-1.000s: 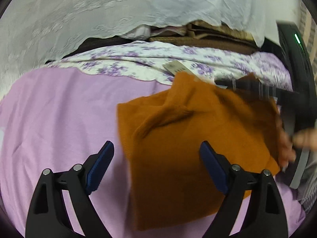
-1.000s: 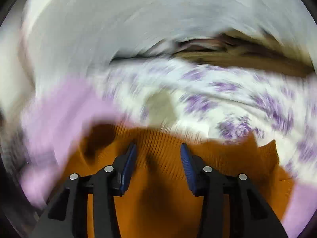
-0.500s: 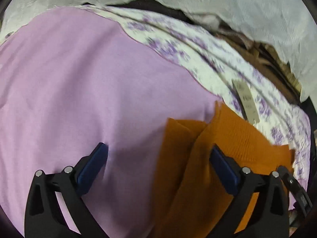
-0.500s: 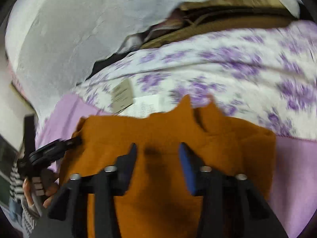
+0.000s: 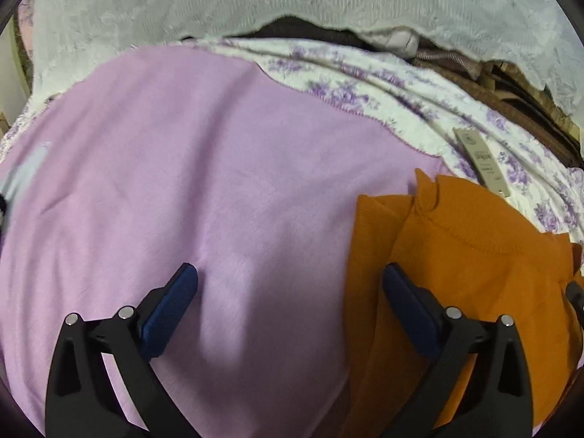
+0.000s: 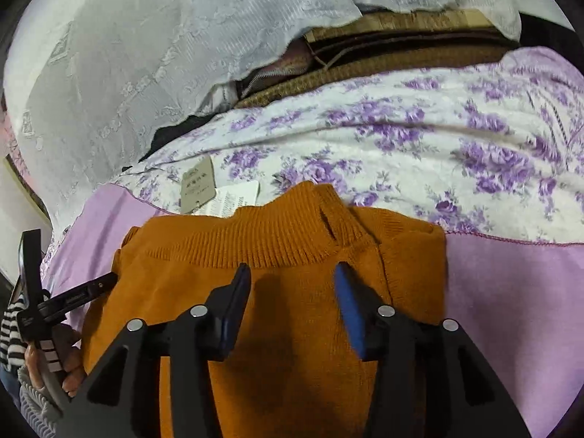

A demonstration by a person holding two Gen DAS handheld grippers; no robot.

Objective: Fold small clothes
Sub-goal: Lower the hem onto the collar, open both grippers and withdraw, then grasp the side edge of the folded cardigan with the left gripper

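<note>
An orange knit sweater (image 6: pixel 292 248) lies on the lilac blanket (image 5: pixel 182 164) with its ribbed collar toward the floral quilt and paper tags (image 6: pixel 199 186) beside the collar. My right gripper (image 6: pixel 292 273) hovers just behind the collar. Its jaws are opening, and only the flat knit lies beneath them, with nothing pinched. My left gripper (image 5: pixel 288 273) stands wide open over the bare blanket, its right finger above the left edge of the sweater (image 5: pixel 474 292). Nothing is held in it. A hand (image 6: pixel 54 361) in a striped sleeve holds that gripper at the sweater's left side.
A white quilt with purple flowers (image 6: pixel 401 138) borders the blanket at the far side. Behind it hang a white lace cloth (image 5: pixel 219 0) and stacked brown woven mats (image 6: pixel 401 54). The blanket stretches wide to the left of the sweater.
The left gripper has swung left off the sweater, out over the bare blanket, and rolled. The right gripper has come in behind the collar, and its jaws stand slightly wider than half a second ago.
</note>
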